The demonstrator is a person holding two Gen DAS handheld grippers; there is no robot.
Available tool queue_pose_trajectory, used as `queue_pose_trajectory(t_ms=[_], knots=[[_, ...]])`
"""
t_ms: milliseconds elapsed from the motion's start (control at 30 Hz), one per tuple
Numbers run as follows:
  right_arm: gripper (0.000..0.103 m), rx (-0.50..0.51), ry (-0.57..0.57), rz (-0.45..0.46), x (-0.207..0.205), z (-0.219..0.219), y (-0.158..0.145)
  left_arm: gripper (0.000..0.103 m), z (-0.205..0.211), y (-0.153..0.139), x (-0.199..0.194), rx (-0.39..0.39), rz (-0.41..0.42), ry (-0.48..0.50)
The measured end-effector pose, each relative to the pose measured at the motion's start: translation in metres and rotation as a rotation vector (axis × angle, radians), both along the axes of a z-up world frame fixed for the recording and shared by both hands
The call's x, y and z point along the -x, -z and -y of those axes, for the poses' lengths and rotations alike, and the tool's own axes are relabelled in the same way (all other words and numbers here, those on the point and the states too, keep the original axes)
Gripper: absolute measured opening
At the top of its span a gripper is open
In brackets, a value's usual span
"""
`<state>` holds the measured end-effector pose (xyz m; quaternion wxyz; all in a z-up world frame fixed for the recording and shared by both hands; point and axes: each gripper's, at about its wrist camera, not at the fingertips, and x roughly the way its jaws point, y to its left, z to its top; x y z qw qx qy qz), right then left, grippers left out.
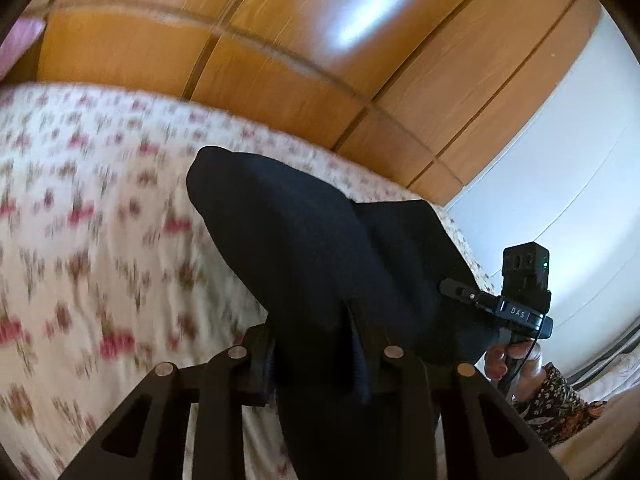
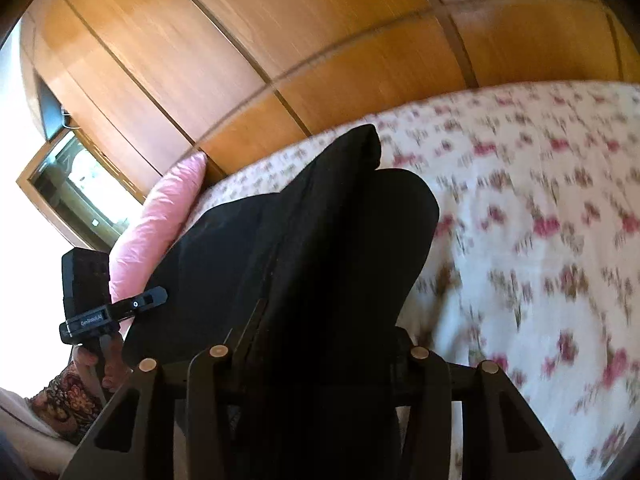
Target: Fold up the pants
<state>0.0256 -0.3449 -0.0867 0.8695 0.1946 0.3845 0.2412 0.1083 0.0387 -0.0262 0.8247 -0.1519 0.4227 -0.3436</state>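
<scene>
Pants (image 1: 304, 248), dark soft knit, bunch in rounded folds, clamped in my left gripper (image 1: 316, 344) and right gripper (image 2: 324, 344) over the floral bedspread (image 1: 100, 220).

The pants (image 1: 304, 248) are of a dark cloth, matt, with a fine and a little rough weave. The bedsheet (image 1: 100, 220) under them is a thin cotton-like cloth, matt, printed with small flowers. The wardrobe (image 1: 280, 40) behind is of wood with a smooth, glossy varnish that reflects the light. The pillow (image 2: 160, 220) is a soft pink cloth with a slight shine. The left gripper (image 1: 316, 364) and the right gripper (image 2: 320, 356) are of black matt plastic with small round metal pins. The sleeve (image 1: 556, 404) is a patterned cloth.
</scene>
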Motion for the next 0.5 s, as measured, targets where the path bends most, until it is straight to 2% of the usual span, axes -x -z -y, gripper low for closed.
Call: queue_pose_trajectory(t_ms=[133,300,500], knots=[[0.047,0.0,0.02,0.059,-0.036,0.0,-0.011,0.029,0.008,-0.014,-0.028,-0.028,0.057,-0.014],[0.047,0.025,0.066,0.132,-0.093,0.004,-0.024,0.03,0.023,-0.019,-0.091,-0.078,0.105,-0.05],[0.047,0.065,0.106,0.146,-0.153,0.005,-0.019,0.031,0.04,-0.003,-0.157,-0.111,0.089,-0.132]])
